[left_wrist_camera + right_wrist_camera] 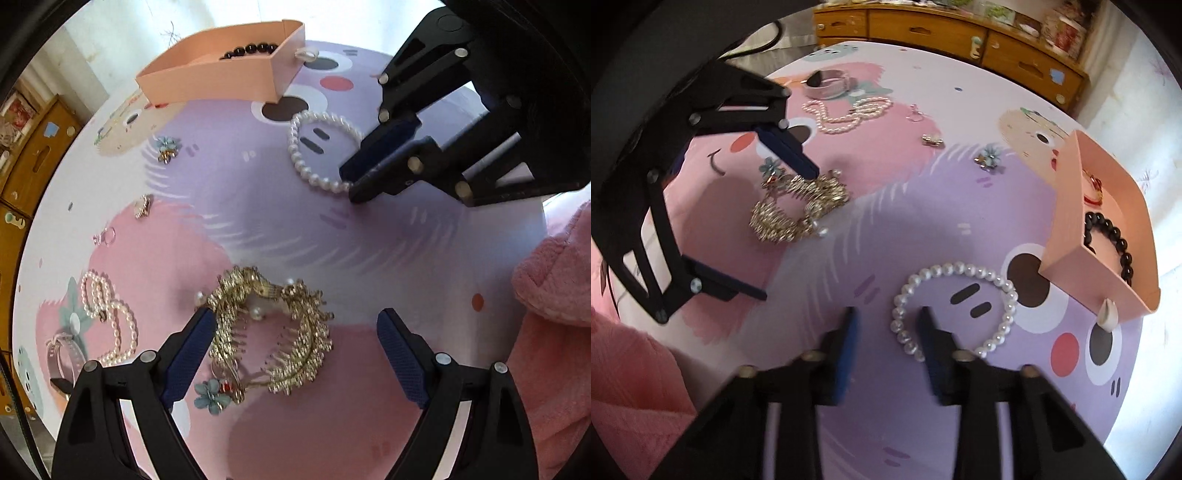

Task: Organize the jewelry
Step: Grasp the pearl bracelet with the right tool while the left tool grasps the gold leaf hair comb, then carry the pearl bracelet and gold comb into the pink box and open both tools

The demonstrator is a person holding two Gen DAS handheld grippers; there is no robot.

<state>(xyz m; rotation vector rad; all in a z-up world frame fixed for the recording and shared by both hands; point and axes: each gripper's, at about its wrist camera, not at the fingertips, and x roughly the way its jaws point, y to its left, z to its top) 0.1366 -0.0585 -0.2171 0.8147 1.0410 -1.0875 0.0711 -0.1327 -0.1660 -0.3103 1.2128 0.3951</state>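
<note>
A white pearl bracelet (pixel 314 147) lies on the purple part of the cartoon mat (pixel 258 206). My right gripper (pixel 349 182) is shut on its lower end. In the right wrist view the bracelet (pixel 960 269) has its left arc between the blurred fingers (pixel 849 332) of this gripper (pixel 888 314). My left gripper (pixel 295 314) stands open, pointing down over a gold crown comb (pixel 273 325), its left pad at the comb's edge. The other view also shows the left gripper (pixel 790 232) and the comb (pixel 798 206). A pink box (pixel 221 81) holds a black bead bracelet (pixel 251 50).
On the mat lie a pearl necklace (pixel 107 317), a watch (pixel 62 358), a ring (pixel 107 236), a small gold clasp (pixel 144 206) and two blue flower pieces (pixel 168 147) (pixel 212 397). Wooden drawers (pixel 960 33) line the far side. A pink sleeve (pixel 554 314) is at the right.
</note>
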